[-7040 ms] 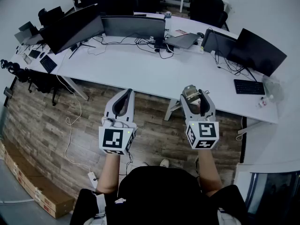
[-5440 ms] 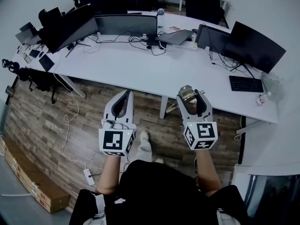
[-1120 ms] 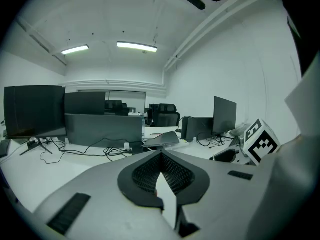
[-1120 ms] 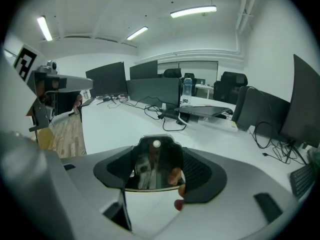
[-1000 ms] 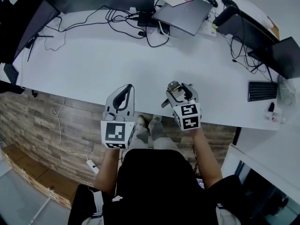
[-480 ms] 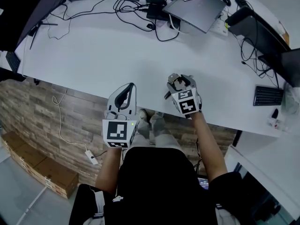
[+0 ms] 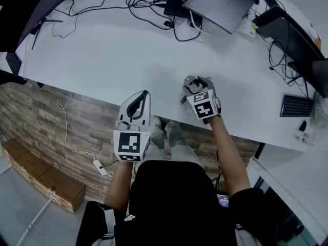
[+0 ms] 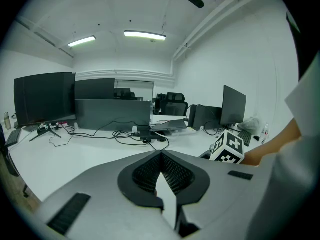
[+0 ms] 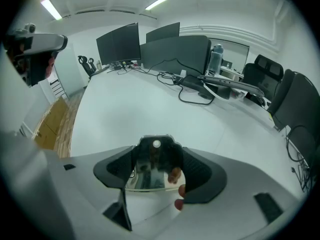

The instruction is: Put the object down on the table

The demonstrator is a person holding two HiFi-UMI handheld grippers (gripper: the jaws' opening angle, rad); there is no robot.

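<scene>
Right gripper [image 7: 193,82] clamps shiny metal object [image 9: 152,168] over table [image 7: 102,50]; left gripper [image 8: 161,155] closed.

Open-plan office. Long white desk [image 7: 102,50] carries row of dark monitors [image 8: 45,98], closed grey laptop [image 7: 220,4], black keyboard [image 7: 296,105], tangle of black cables [image 7: 148,1]. Water bottle [image 9: 215,59] by monitors. Black swivel chairs [image 8: 175,103] behind desk. Ceiling strip lights [image 8: 145,34], plain white walls [image 8: 240,59]. Wood-look floor [image 7: 46,117] with power strip [image 7: 97,166] and cord. Flat cardboard boxes [image 7: 51,181] at floor edge.
</scene>
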